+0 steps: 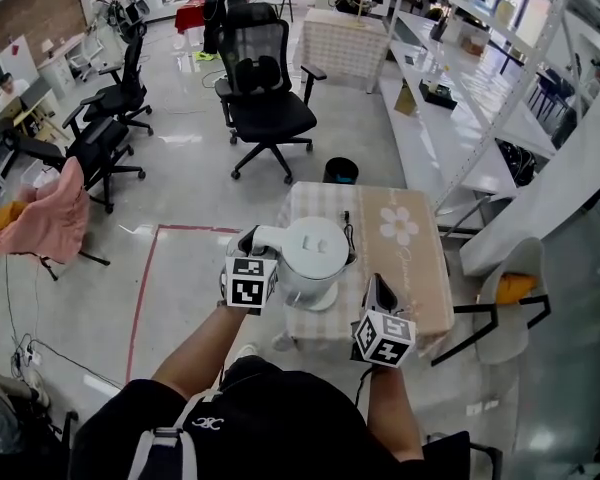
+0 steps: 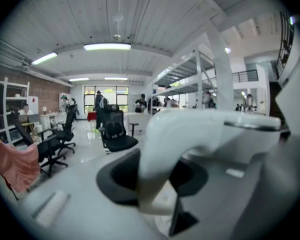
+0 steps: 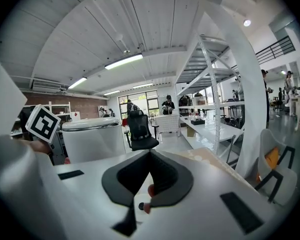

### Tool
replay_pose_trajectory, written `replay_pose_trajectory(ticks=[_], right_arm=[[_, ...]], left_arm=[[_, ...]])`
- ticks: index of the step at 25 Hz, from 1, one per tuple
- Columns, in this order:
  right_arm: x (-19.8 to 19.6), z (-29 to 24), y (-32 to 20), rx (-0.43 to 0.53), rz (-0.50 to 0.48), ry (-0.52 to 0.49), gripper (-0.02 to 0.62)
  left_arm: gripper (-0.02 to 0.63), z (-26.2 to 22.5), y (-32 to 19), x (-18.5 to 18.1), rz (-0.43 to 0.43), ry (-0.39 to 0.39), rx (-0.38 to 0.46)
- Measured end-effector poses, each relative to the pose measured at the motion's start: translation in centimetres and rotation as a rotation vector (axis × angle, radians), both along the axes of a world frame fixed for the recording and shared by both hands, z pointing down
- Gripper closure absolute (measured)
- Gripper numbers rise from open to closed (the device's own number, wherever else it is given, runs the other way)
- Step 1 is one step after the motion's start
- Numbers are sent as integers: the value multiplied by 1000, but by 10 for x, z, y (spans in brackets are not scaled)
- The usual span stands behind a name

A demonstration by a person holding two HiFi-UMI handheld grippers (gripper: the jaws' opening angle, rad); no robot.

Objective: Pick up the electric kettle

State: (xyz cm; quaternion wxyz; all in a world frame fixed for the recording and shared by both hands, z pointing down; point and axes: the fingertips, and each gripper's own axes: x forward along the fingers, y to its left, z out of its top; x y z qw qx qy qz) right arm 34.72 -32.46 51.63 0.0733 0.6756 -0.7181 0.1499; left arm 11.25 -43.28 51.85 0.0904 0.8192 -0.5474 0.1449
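Your left tool (image 1: pixel 252 240) pinches the white plastic electric kettle (image 1: pixel 316 251) by its handle, right tool (image 1: pixel 378 290) pressed together beside it above the beige cloth-covered bench (image 1: pixel 415 268).

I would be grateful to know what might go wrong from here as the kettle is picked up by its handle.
1. The left gripper grips only the handle of the electric kettle, so the body, off to one side, may swing or tilt.
2. The kettle stands near the left edge of the table in the head view; a slip could drop it off that edge.
3. The cord behind it might snag or drag if it comes along.
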Motion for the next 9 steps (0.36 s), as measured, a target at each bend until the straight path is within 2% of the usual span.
replay_pose_trajectory(ticks=[9], right_arm=[[6, -1, -1, 0, 6, 2, 603]], left_arm=[[466, -4, -3, 8, 0, 15, 10]])
